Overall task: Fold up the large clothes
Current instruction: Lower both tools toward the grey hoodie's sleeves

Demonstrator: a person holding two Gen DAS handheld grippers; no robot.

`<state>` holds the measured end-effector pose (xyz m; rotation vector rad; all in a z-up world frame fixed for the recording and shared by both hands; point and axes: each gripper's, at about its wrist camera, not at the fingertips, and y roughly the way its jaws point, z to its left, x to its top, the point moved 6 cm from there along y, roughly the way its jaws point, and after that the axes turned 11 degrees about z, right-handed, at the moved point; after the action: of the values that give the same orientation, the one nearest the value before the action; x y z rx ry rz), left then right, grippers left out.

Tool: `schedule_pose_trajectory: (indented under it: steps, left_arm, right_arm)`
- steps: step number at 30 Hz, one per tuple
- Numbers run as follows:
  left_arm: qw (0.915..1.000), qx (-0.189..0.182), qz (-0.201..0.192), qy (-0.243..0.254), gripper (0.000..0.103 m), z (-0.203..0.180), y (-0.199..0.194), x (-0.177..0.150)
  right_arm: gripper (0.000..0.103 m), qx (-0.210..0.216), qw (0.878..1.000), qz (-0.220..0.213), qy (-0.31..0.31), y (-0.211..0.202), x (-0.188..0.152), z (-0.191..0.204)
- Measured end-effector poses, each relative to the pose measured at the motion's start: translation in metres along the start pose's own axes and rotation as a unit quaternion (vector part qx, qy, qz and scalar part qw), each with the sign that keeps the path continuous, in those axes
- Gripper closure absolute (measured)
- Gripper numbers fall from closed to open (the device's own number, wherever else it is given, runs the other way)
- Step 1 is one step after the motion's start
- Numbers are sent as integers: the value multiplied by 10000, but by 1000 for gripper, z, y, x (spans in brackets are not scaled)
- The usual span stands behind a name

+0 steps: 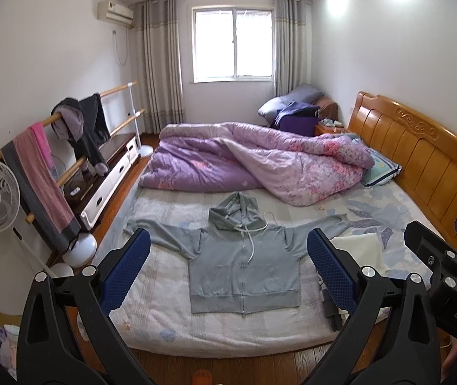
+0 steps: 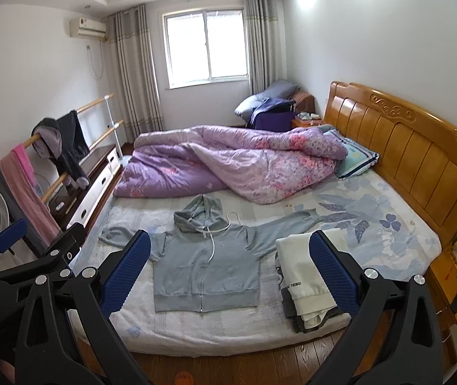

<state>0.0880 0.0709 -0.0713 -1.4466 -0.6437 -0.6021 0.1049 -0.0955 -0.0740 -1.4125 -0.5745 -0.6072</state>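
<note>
A: Left wrist view first. What's logged?

B: Left gripper (image 1: 228, 266) held above the bed's near edge, jaws spread wide, nothing between the blue pads (image 1: 125, 269). Grey-blue hoodie (image 1: 244, 272) lies flat on the bed sheet (image 1: 164, 314), zip side up, sleeves out to both sides, hood pointing toward the purple quilt (image 1: 260, 163). Right gripper (image 1: 446, 272) shows at the right edge; can't tell its jaw state from here.

A: Anything beside the hoodie?

B: A folded white garment (image 1: 357, 247) just right of it, partly hidden by a pad.

A: Right wrist view?

B: Right gripper (image 2: 230, 268) also over the near edge, jaws wide apart, empty. Hoodie (image 2: 206, 276) sits left of centre, flat on the sheet. The stack of folded clothes (image 2: 305, 282) lies just beside its right side, white piece on top, darker ones under. Left gripper (image 2: 29, 253) visible at left. Wooden headboard (image 2: 398, 147) on the right, quilt bunched at the far side.
</note>
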Motion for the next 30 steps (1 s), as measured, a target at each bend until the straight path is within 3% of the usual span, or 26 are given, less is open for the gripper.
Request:
schedule_pose_trajectory:
  steps: [10, 18, 25, 28, 30]
  left_arm:
    - [9984, 32, 532, -165, 5, 55, 108, 31]
    - [9904, -116, 1379, -49, 5, 132, 266, 73]
    - [9746, -302, 2198, -312, 5, 205, 416, 71]
    - [9575, -541, 2724, -781, 5, 241, 478, 54]
    - [9489, -444, 2910, -1138, 5, 275, 520, 40]
  right_arm:
    - [7, -37, 9984, 522, -233, 96, 32, 60]
    - [7, -181, 9917, 1219, -367, 226, 73, 134]
    - [8, -266, 9788, 1989, -398, 357, 78, 187]
    - [8, -290, 9722, 2287, -418, 400, 72, 198]
    - [8, -287, 9686, 2440, -393, 434, 70, 204]
